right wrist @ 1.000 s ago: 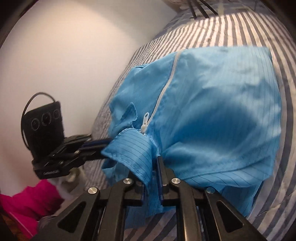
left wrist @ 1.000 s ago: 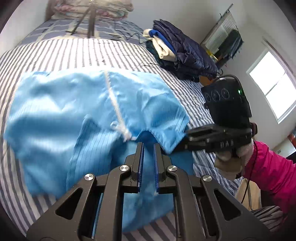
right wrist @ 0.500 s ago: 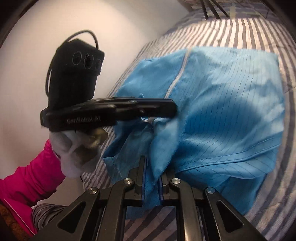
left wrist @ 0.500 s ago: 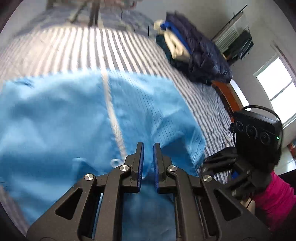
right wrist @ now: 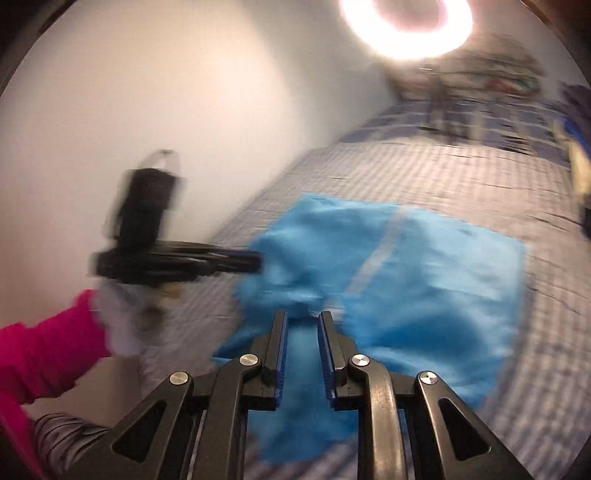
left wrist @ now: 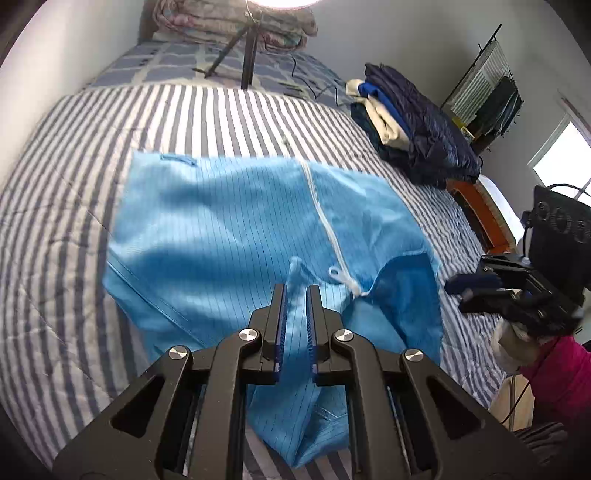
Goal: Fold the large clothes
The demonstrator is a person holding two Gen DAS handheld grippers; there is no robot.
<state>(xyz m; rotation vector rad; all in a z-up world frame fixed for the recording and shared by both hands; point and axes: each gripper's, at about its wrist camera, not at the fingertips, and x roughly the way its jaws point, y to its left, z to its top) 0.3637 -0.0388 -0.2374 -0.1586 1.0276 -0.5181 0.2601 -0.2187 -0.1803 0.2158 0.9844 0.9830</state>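
My left gripper (left wrist: 295, 295) pinches a ridge of the blue jacket (left wrist: 229, 229) just beside its white zipper (left wrist: 325, 229), I judge to hold the slippery, pinstriped cloth in place. My right gripper (right wrist: 302, 332) is parted and empty, with the jacket spread flat on the striped quilt (left wrist: 66, 177) beyond.

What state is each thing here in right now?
Blue jacket: spread on the bed, zipped, near edge lifted.
Left gripper: nearly closed, pinching the jacket.
Right gripper: open, over the jacket.
Clothes pile: folded, stacked.
Ring lamp: on.
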